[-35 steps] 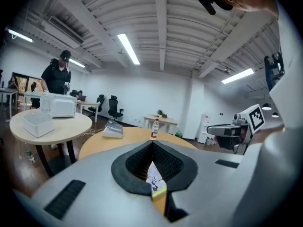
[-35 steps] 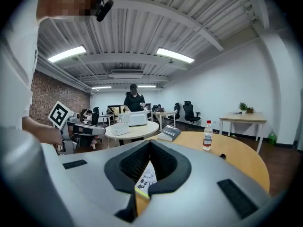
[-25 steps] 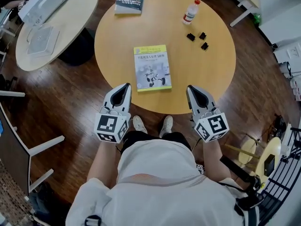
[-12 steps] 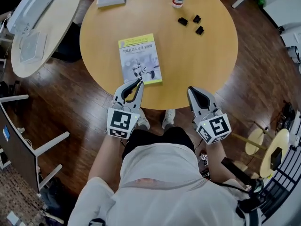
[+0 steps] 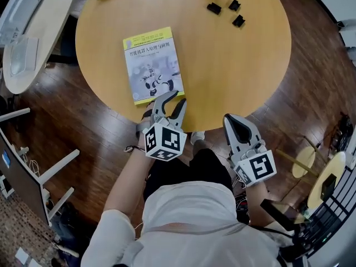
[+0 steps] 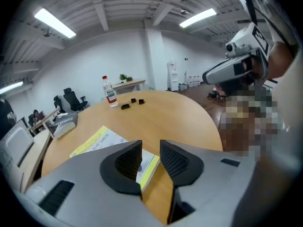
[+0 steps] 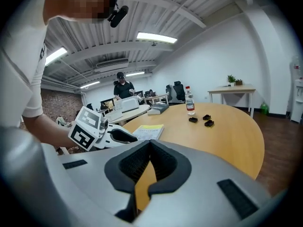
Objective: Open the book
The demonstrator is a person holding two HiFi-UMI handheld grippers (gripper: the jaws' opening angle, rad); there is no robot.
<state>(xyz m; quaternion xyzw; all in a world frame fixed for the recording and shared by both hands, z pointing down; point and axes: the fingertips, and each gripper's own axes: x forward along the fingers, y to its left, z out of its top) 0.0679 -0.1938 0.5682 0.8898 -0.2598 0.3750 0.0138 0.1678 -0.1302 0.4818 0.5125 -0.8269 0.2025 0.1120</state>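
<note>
In the head view, the closed yellow-and-white book (image 5: 149, 64) lies flat, cover up, on the round wooden table (image 5: 239, 82). The left gripper (image 5: 169, 100) points at the book's near right corner, its tips just over it. The right gripper (image 5: 232, 121) hangs to the right of the book, well apart from it. In the left gripper view the jaws are apart and opening; the book's corner shows in the gap, and no pad presses on it. In the right gripper view the jaws meet at their tips with nothing between them.
</note>
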